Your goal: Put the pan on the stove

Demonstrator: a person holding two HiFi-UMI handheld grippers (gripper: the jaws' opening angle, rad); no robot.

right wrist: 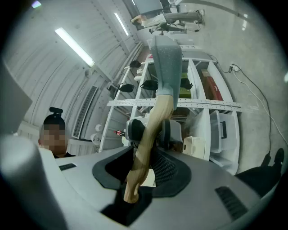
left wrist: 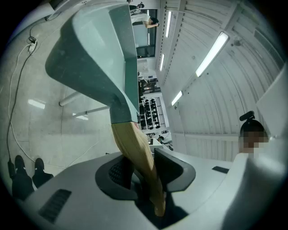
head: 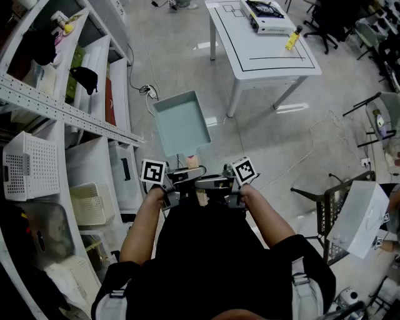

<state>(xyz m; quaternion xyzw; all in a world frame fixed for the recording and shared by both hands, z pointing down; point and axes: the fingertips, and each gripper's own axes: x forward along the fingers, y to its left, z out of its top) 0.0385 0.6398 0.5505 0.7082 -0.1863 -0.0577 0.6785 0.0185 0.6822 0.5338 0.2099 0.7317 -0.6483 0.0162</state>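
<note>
Closest to the head camera is the person, bare forearms reaching forward from a dark shirt, one gripper in each hand. A shelving rack (head: 59, 107) runs down the left side of that view.

Across a stretch of bare floor stands a white table (head: 250, 59), and the teal rectangular pan (head: 181, 122) is well apart from it. The pan is held out in front of the person above the floor, resting on nothing, open side up and apparently empty. The portable stove (head: 267, 15) sits near the table's far edge, with nothing seen on its burner.

Behind the pan, its wooden handle (head: 192, 161) points back toward the person. The left gripper (head: 178, 180) and the right gripper (head: 215, 183) meet on it from opposite sides. In the left gripper view the jaws stand at a middling width, with the handle (left wrist: 135, 152) running up between them and clamped. The right gripper view shows the same: jaws partway closed, pressed on the handle (right wrist: 150, 134).

As a judgement, the pickup is done and the pan is in carry. What is left is the walk to the table, setting the pan down on the stove, and letting go with both grippers.
</note>
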